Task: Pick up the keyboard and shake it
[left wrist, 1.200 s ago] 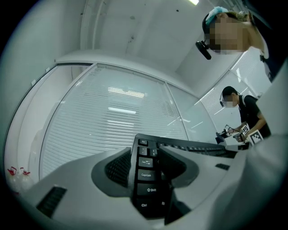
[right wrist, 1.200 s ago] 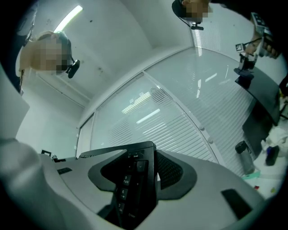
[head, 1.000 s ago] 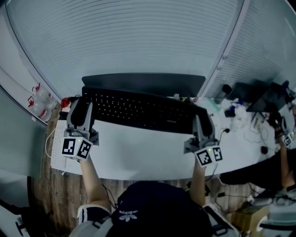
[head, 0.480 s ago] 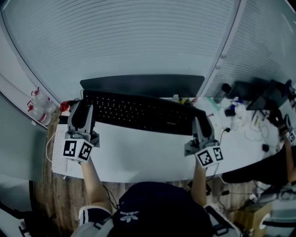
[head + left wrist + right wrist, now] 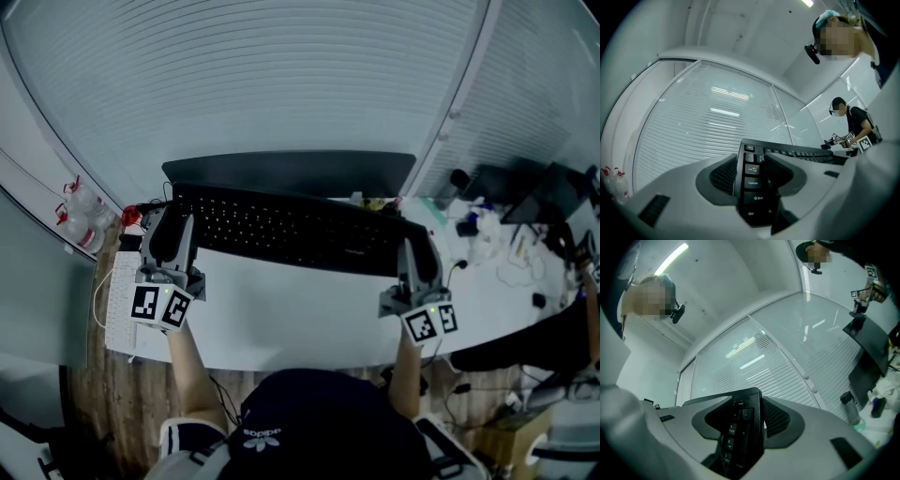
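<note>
Left claw (image 5: 172,225) is clamped on the left end of the black keyboard (image 5: 291,230), jaws pinching the Caps Lock/Shift/Ctrl column. Keyboard spans between both claws, over the far side of the white worktop (image 5: 281,319), just in front of a dark monitor (image 5: 291,171). Right claw (image 5: 412,251) is clamped on the numpad end.

Dim, bluish, strong fisheye distortion

Office: desk (image 5: 281,314), keyboard (image 5: 291,230), monitor (image 5: 291,171), blinded glass partitions (image 5: 281,75)
</note>
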A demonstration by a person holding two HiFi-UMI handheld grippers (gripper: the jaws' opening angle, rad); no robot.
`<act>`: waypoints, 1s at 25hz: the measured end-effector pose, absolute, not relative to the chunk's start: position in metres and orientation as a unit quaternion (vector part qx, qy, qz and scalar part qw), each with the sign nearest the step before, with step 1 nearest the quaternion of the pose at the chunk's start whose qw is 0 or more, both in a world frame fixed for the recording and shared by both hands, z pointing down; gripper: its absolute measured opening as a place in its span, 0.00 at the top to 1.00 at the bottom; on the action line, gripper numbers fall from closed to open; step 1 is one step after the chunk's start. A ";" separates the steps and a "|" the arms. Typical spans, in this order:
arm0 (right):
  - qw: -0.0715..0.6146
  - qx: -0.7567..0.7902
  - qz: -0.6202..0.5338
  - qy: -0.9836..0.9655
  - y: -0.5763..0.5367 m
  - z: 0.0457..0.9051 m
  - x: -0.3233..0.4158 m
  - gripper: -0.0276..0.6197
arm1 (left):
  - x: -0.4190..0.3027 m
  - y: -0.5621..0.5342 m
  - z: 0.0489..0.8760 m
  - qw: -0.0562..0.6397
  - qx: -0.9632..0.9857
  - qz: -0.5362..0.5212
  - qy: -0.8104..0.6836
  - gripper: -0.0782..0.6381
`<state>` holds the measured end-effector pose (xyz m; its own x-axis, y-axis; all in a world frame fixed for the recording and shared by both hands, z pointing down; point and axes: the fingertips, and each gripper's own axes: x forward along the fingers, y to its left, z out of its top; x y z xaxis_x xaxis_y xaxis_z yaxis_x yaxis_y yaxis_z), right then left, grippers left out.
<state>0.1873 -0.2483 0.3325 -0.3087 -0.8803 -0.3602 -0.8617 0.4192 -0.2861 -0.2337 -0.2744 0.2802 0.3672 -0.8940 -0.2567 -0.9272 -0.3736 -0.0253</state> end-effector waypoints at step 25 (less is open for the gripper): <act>0.248 -0.538 -0.023 0.805 -0.242 0.330 0.187 0.67 | -0.235 -0.276 0.276 0.079 -0.826 0.103 0.548 0.63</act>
